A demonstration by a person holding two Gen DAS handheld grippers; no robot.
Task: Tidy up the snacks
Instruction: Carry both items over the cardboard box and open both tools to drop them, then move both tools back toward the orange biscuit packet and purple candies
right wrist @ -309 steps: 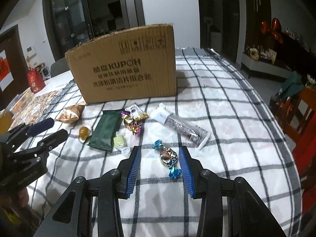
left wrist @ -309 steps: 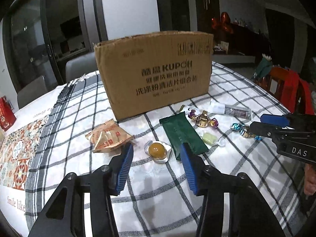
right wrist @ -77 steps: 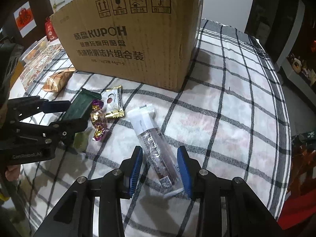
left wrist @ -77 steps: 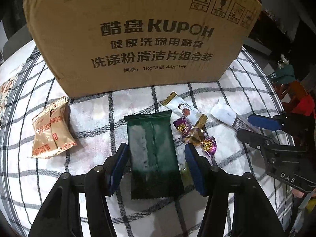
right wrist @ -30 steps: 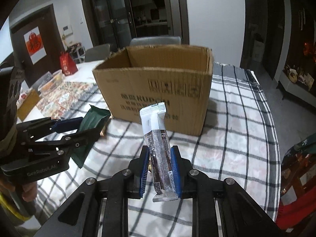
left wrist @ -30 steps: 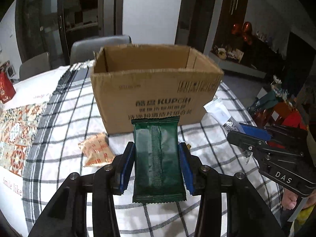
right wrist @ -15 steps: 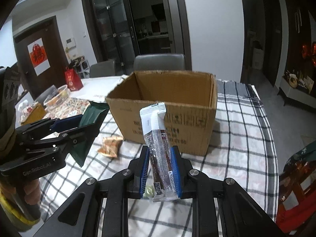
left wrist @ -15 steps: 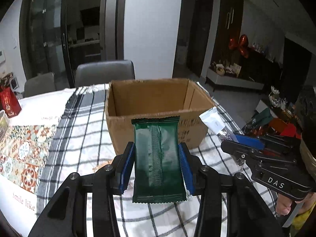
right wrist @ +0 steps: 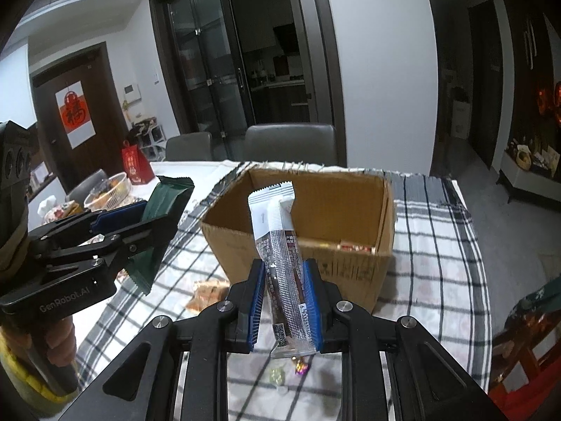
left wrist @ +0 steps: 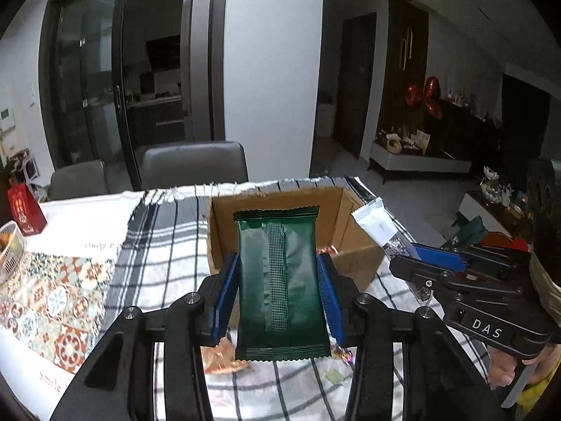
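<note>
My left gripper (left wrist: 278,273) is shut on a dark green snack packet (left wrist: 280,280), held upright in front of the open cardboard box (left wrist: 354,256). My right gripper (right wrist: 284,280) is shut on a long white-and-brown snack bar (right wrist: 282,256), also upright before the box (right wrist: 350,270). A few wrapped snacks lie on the box floor (right wrist: 354,246). In the right wrist view the left gripper (right wrist: 115,224) shows at the left with the green packet (right wrist: 164,207). The right gripper (left wrist: 413,256) and the bar (left wrist: 377,224) appear at the right of the left wrist view.
An orange packet (right wrist: 208,293) and small candies (right wrist: 301,366) lie on the checked tablecloth (right wrist: 438,252) below the grippers. Grey chairs (left wrist: 194,166) stand behind the table. A red gift bag (left wrist: 24,208) and a white basket (right wrist: 107,187) sit at the far left.
Both grippers have risen with their snacks, so the box now sits lower in view and its open inside shows. The grips are unchanged.
</note>
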